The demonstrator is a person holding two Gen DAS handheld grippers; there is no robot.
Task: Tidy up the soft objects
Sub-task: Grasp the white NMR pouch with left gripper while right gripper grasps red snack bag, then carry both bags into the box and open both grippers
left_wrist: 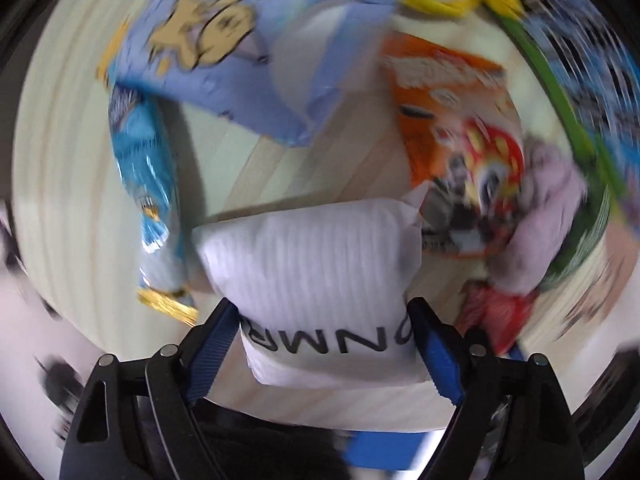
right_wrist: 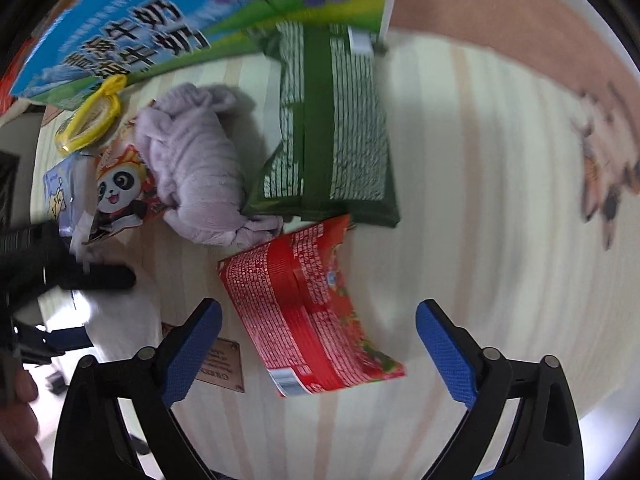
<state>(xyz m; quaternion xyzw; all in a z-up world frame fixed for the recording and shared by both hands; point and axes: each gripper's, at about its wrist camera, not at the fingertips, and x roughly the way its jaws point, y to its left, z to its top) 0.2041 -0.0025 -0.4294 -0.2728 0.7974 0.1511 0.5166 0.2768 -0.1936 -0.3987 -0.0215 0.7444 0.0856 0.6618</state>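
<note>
My left gripper is shut on a white ribbed sock with black letters and holds it above the table. The view is blurred by motion. Ahead lie a light blue star-print packet, a blue foil packet, an orange panda packet and a lilac plush cloth. My right gripper is open and empty over a red snack packet. The lilac plush cloth, a green packet and the orange panda packet lie beyond it. The left gripper shows at the left edge.
The pale wooden table carries a large blue-and-green milk carton box at the back and a yellow loop. A small brass plaque sits on the table near my right gripper. A cat stands past the right edge.
</note>
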